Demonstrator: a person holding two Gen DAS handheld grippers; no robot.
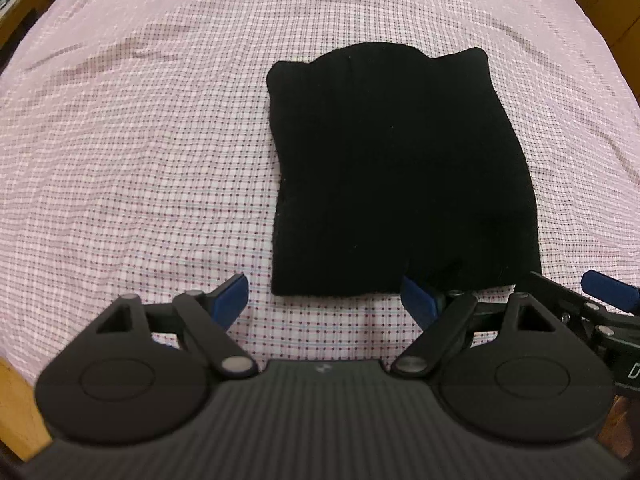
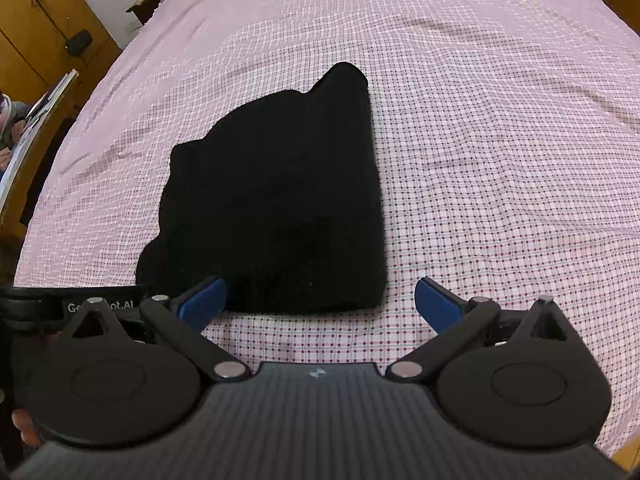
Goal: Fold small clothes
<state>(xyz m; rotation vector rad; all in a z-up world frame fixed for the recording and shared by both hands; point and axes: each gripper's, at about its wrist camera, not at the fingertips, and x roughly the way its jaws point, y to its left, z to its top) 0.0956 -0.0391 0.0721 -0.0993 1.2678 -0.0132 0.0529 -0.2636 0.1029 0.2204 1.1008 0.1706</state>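
Black knit garment (image 1: 400,176) on the bed (image 1: 140,140) looks soft, light, floppy; pinch its near corners. Left gripper (image 1: 326,300) and right gripper (image 2: 320,300) gape wide, empty.

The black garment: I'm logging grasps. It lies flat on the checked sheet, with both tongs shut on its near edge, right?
Not quite. The black garment does lie flat on the checked sheet, but both wrist views show the left tongs and right tongs open at its near edge, gripping nothing.

Black grippers (image 1: 326,298) (image 2: 318,302) w/ blue pads (image 1: 232,294), silver pivot screws.
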